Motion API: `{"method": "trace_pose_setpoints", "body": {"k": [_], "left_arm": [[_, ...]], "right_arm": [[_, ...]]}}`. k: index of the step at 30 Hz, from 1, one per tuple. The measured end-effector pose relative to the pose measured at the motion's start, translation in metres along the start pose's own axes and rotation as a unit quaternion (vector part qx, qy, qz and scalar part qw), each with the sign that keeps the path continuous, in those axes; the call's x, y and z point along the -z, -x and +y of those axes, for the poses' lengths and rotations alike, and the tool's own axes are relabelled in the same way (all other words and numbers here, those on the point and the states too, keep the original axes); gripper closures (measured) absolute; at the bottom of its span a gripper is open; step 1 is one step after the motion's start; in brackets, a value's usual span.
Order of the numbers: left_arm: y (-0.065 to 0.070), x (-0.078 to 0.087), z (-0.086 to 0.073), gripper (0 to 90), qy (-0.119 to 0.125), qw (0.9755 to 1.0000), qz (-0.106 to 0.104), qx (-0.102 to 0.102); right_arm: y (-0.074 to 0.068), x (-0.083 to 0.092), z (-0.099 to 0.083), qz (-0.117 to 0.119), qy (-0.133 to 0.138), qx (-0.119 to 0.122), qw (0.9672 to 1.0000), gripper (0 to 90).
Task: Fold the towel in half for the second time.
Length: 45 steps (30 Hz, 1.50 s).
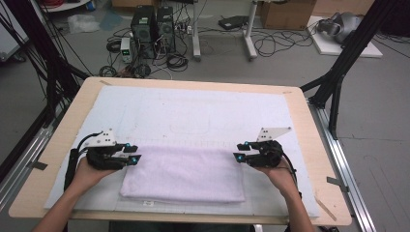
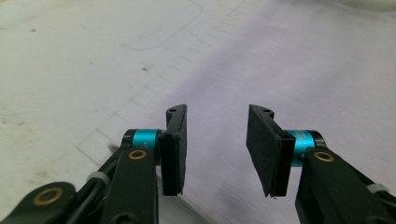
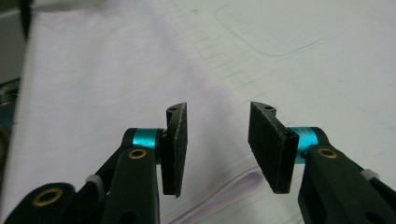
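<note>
Grey floor (image 1: pixel 377 145), tangled cables (image 1: pixel 270 41), computer towers (image 1: pixel 153 26), cardboard box (image 1: pixel 287 13).

I find no text, label, brand, number or sign that can be read in any of the three views. The white mat (image 1: pixel 203 113) on my table carries only faint printed outlines and a row of short tick marks along the far edge of the folded towel (image 1: pixel 183 174), with no figures beside them. A small pale tag (image 1: pixel 148 204) sits at the mat's near edge, too small for me to read.
</note>
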State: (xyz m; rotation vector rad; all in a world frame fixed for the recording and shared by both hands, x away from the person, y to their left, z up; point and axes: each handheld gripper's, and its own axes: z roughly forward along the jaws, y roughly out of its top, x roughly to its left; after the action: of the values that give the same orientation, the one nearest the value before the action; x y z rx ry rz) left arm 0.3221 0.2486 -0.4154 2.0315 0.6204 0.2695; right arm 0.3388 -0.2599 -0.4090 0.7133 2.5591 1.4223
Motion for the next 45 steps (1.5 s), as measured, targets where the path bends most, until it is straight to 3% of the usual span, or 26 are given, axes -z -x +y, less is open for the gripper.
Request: {"method": "trace_pose_setpoints", "body": {"k": [4, 8, 13, 17, 23, 31, 37, 45], "left_arm": [[-0.016, -0.008, -0.001, 51.6, -0.003, 0.9994, 0.025, 0.025], [-0.029, -0.015, -0.008, 47.7, -0.009, 0.9971, 0.050, 0.056], [-0.036, -0.024, -0.013, 48.0, -0.034, 0.9959, 0.056, 0.063], [-0.036, -0.029, -0.016, 48.9, -0.057, 0.9947, 0.056, 0.065], [-0.036, -0.031, -0.016, 51.3, -0.063, 0.9949, 0.049, 0.062], [-0.035, -0.031, -0.016, 66.8, -0.064, 0.9957, 0.026, 0.062], [-0.028, -0.030, -0.011, 80.7, -0.071, 0.9961, 0.041, 0.033], [-0.025, -0.025, -0.003, 82.6, -0.051, 0.9965, 0.057, 0.035]], "right_arm": [[0.013, -0.011, 0.003, -0.011, -0.004, -0.005, 0.9999, 55.1], [0.022, -0.020, -0.001, -0.013, -0.014, -0.014, 0.9997, 53.9], [0.027, -0.024, -0.006, -0.008, -0.023, -0.032, 0.9992, 53.7], [0.027, -0.031, -0.009, -0.004, -0.041, -0.027, 0.9988, 55.4], [0.026, -0.037, -0.019, -0.001, -0.053, -0.028, 0.9982, 58.1], [0.022, -0.037, -0.019, 0.011, -0.064, -0.030, 0.9975, 73.3], [0.017, -0.037, -0.015, 0.005, -0.068, -0.011, 0.9976, 81.4], [0.018, -0.028, -0.010, 0.002, -0.042, -0.012, 0.9990, 82.6]]}}
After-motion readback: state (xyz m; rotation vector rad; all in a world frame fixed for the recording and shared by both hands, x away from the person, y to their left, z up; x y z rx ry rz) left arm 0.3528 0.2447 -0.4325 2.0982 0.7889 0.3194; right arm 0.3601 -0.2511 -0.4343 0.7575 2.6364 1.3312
